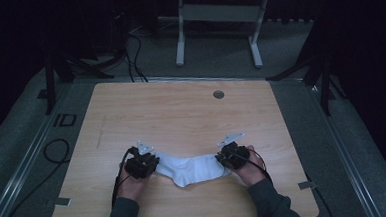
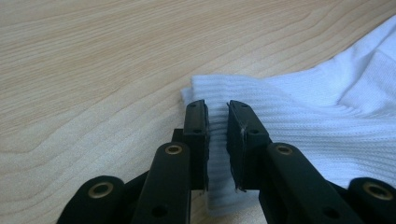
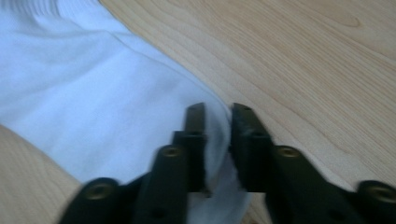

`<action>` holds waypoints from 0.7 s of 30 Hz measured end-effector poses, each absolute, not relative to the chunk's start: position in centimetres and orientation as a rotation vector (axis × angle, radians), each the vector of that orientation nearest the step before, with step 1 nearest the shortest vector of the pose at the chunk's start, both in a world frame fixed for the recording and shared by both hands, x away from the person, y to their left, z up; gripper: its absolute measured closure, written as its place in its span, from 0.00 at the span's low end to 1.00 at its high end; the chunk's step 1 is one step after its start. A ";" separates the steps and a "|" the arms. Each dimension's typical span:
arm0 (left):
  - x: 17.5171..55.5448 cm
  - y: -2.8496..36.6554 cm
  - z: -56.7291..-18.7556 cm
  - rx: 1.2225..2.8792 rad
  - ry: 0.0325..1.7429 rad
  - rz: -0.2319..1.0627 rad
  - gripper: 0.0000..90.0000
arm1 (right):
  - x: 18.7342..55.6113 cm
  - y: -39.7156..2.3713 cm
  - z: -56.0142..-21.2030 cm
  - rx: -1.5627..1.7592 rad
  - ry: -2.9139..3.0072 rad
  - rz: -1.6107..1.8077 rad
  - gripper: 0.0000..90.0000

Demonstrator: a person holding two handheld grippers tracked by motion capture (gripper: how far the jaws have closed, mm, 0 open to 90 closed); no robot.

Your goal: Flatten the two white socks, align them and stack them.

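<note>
High view: a white sock [image 1: 191, 167] is being held at both ends near the table's [image 1: 181, 114] front edge, lying flat on the wood between the two tools. The ribbed cuff is being pinched by the left gripper [image 2: 217, 135], its jaws closed on the fabric. The toe end is being clamped by the right gripper [image 3: 217, 140] likewise. Grasping appears done; stretching, folding or lifting is judged to be what remains, since the sock is not yet being raised.
</note>
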State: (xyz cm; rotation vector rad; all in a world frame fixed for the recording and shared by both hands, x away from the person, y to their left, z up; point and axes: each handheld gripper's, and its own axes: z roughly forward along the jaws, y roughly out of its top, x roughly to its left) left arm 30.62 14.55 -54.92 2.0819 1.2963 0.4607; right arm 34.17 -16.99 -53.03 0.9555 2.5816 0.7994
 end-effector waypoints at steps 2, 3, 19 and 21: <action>30.6 14.6 -54.9 2.082 1.297 0.459 0.87 | 34.0 -17.0 -52.8 0.944 2.565 0.802 0.98; 30.6 14.6 -54.9 2.082 1.297 0.459 0.87 | 34.0 -17.0 -52.8 0.944 2.565 0.802 0.98; 30.6 14.6 -54.9 2.081 1.297 0.454 0.87 | 33.3 -19.6 -50.6 0.990 2.476 0.922 0.98; 30.6 14.6 -54.9 2.081 1.297 0.455 0.87 | 33.3 -19.8 -50.5 0.991 2.473 0.927 0.98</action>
